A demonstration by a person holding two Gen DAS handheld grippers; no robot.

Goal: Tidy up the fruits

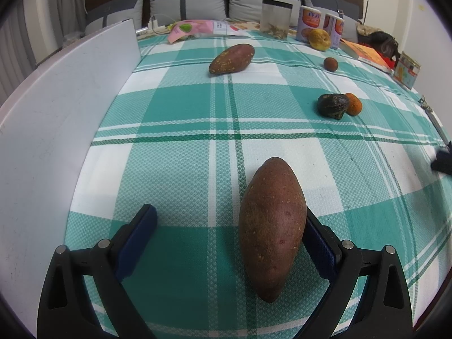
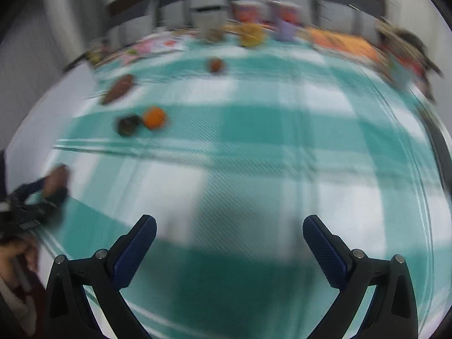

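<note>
A large reddish-brown sweet potato lies lengthwise on the green-and-white checked cloth. It sits between the fingers of my left gripper, which is open; it touches the right pad and stands well clear of the left pad. A second sweet potato lies farther back. To the right are a dark wrinkled fruit touching an orange, a small brown fruit and a yellow fruit. The right wrist view is blurred; my right gripper is open over bare cloth with nothing between its fingers.
A white board stands along the left side. At the back are a pink bag, a clear container, two cans and an orange book, with grey cushions behind. A hand shows at the lower left of the right wrist view.
</note>
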